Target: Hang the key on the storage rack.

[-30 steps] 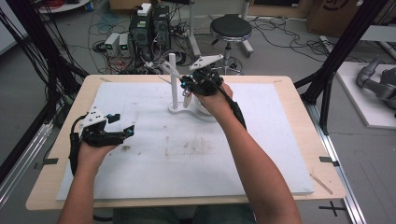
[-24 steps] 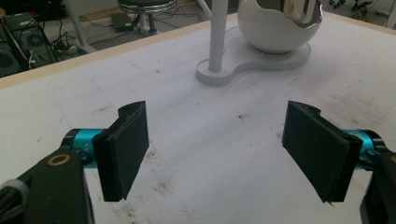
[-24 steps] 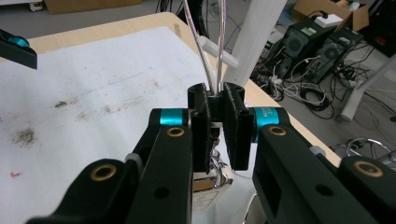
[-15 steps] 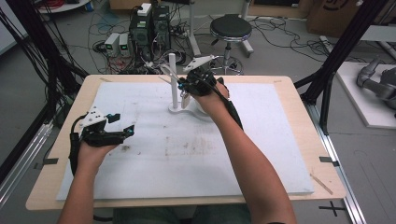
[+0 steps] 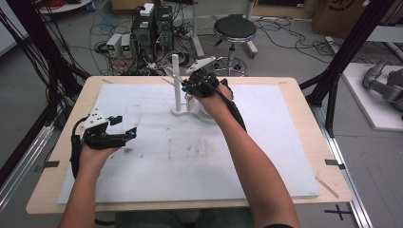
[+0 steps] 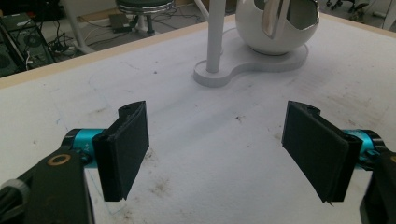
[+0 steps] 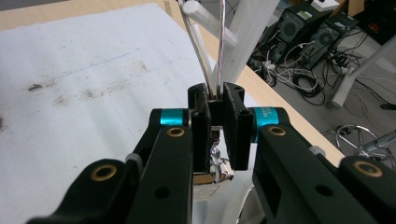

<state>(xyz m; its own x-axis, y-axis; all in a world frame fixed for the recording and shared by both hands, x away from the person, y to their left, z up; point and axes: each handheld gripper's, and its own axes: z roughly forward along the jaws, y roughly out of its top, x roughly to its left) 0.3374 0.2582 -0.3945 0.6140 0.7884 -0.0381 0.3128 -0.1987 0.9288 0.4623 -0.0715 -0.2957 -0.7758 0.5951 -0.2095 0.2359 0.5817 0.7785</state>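
My two claws over the stained white foam mat on the pale wooden table.

My left claw hangs spread and empty near the mat's left edge. My right claw pinches thin metal loops beside the white stand's upright post; below it sits a round white bowl.

Right hand-held gripper is blocking most of the metal piece it's clamping; can't tell what it is. White bowl and post are getting cut off by the top edge in the left gripper view.
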